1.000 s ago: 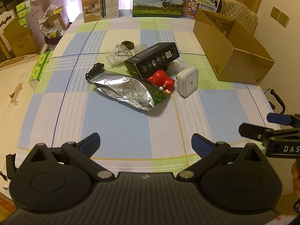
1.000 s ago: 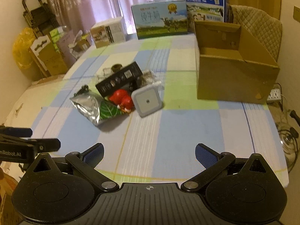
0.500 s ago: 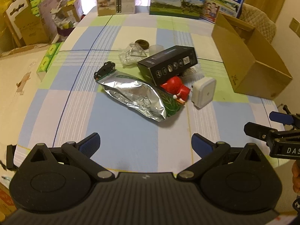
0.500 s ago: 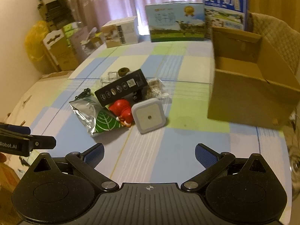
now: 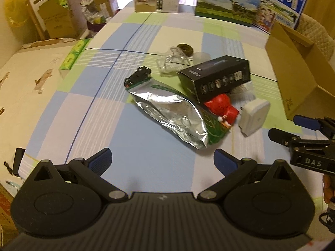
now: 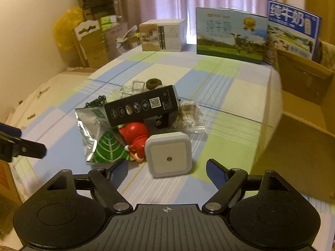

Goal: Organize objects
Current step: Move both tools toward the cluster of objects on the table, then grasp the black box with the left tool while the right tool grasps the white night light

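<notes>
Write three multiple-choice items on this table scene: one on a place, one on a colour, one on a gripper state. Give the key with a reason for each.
1. Where does the cardboard box stand relative to the pile?
A. right of it
B. left of it
C. on top of it

2. What colour is the toy beside the white square device?
A. yellow
B. red
C. purple

3. How is the right gripper?
A. shut on the foil bag
B. shut on nothing
C. open and empty

Key: 1 A, the box fills the right side of the right wrist view, apart from the pile. 2 B, its body is red in both views. 3 C, its fingers stand wide apart short of the device, holding nothing.
</notes>
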The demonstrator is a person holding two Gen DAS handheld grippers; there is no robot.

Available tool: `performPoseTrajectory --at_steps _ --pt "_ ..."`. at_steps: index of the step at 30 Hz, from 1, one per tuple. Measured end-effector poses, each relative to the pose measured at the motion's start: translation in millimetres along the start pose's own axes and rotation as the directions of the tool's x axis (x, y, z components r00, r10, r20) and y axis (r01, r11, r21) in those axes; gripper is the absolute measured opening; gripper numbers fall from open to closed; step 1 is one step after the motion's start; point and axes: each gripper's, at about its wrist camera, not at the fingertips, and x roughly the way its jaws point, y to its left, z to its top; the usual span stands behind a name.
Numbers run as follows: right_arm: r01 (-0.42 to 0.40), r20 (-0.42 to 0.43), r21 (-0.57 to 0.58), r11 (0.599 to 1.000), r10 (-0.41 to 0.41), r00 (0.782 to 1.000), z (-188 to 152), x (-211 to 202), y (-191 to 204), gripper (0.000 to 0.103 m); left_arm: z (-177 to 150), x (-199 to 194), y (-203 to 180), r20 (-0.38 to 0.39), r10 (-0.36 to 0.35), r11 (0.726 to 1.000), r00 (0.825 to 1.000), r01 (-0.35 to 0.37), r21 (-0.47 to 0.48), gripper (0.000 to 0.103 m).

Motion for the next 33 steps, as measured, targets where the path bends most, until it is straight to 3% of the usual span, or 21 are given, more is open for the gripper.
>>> performPoseTrajectory --at_steps 17,19,20,27,33 --pt "-0.028 -0.017 -0.08 0.996 0.027 0.999 4.2 63.1 -10.4 0.078 15.2 29.8 -7.0 0.007 0.085 0.996 0.996 -0.085 0.001 0.102" --pt "-0.027 -0.017 -0.09 0.996 0.025 1.0 4.0 66.6 -9.4 0.071 18.5 32.9 -11.2 0.012 0.087 0.996 0.996 -0.088 0.022 0.102" --pt "-0.029 -0.018 -0.093 0.995 0.028 0.999 3.5 67.9 -9.4 0.062 20.4 34.2 -13.6 0.016 0.088 0.996 0.996 -0.089 0.032 0.102" --pt "-0.003 0.016 -0.073 0.997 0.004 1.0 1.0 55.0 -19.0 0.061 35.3 41.9 -37.7 0.064 0.066 0.985 0.996 -0.075 0.154 0.102" --pt "0.046 0.013 0.054 0.997 -0.047 0.999 -3.2 19.6 -50.7 0.061 48.1 52.7 -65.8 0.106 0.012 0.955 0.994 -0.043 0.294 0.099"
